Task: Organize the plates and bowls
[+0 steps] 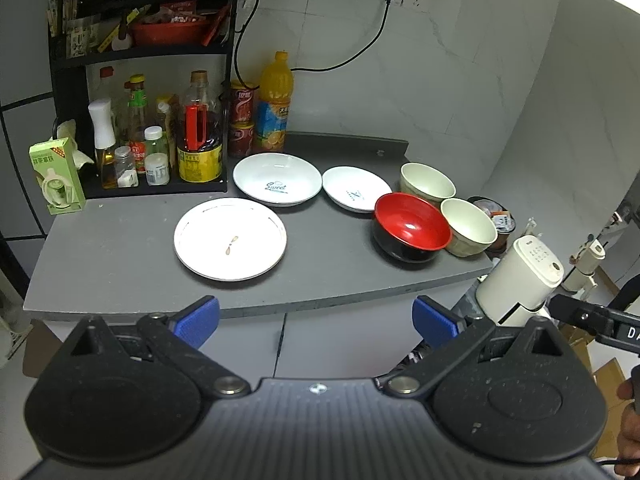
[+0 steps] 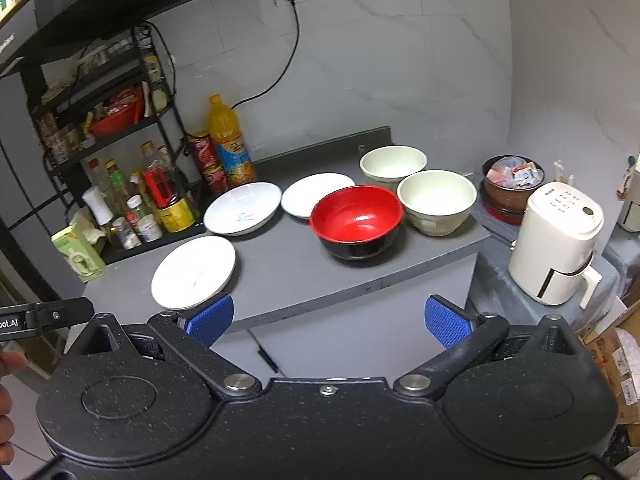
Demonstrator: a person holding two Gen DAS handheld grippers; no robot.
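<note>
On the grey counter [image 1: 120,256] lie a large white plate [image 1: 230,238] at the front, a deep white plate with blue lettering [image 1: 277,178] behind it, and a small white plate [image 1: 356,189] to its right. A red-and-black bowl [image 1: 412,226] [image 2: 356,226] stands to the right, with two cream bowls [image 1: 427,181] [image 1: 468,227] beside it. My left gripper [image 1: 316,320] hangs open in front of the counter edge, holding nothing. My right gripper [image 2: 328,320] is open too, short of the counter and below the red bowl.
A black rack of bottles and jars [image 1: 160,144] fills the back left, with an orange juice bottle [image 1: 274,104] and red cans [image 1: 241,120]. A green carton [image 1: 56,176] stands at the left. A white appliance [image 2: 556,244] and a brown pot [image 2: 510,188] sit lower at the right.
</note>
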